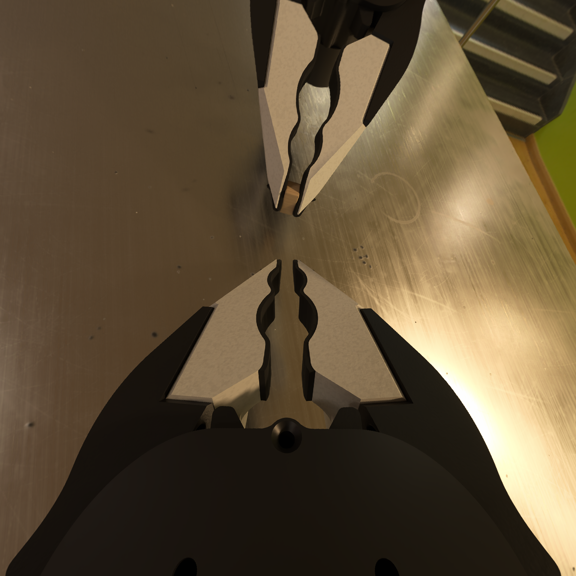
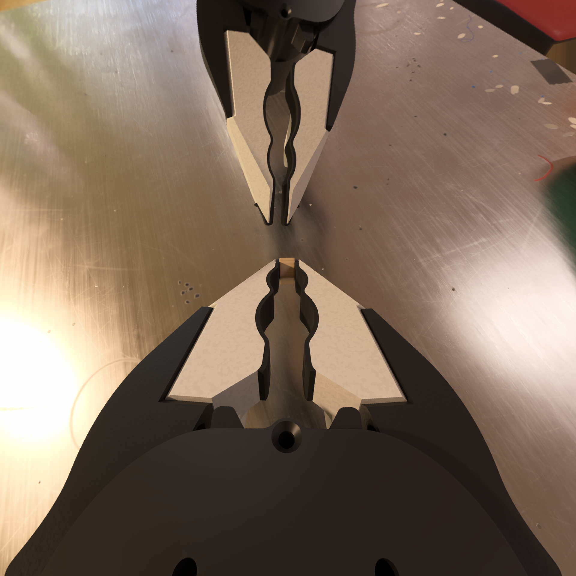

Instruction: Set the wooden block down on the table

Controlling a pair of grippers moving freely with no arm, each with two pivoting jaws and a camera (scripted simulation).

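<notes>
A small wooden block (image 2: 286, 270) sits between the tips of my right gripper (image 2: 286, 263), which is shut on it. In the left wrist view the block (image 1: 288, 201) shows in the right gripper (image 1: 285, 213), low over the scratched metal table (image 1: 124, 187), in its own shadow; I cannot tell whether it touches the table. My left gripper (image 1: 286, 261) points at the right one, tip to tip, a short gap apart. Its jaws are nearly together and hold nothing. It also shows in the right wrist view (image 2: 277, 223).
A dark ribbed object (image 1: 514, 62) stands at the table's far right corner, beside a wooden rim (image 1: 542, 174). In the right wrist view a red thing (image 2: 545, 21) lies at the top right and a blurred green object (image 2: 564, 193) at the right edge.
</notes>
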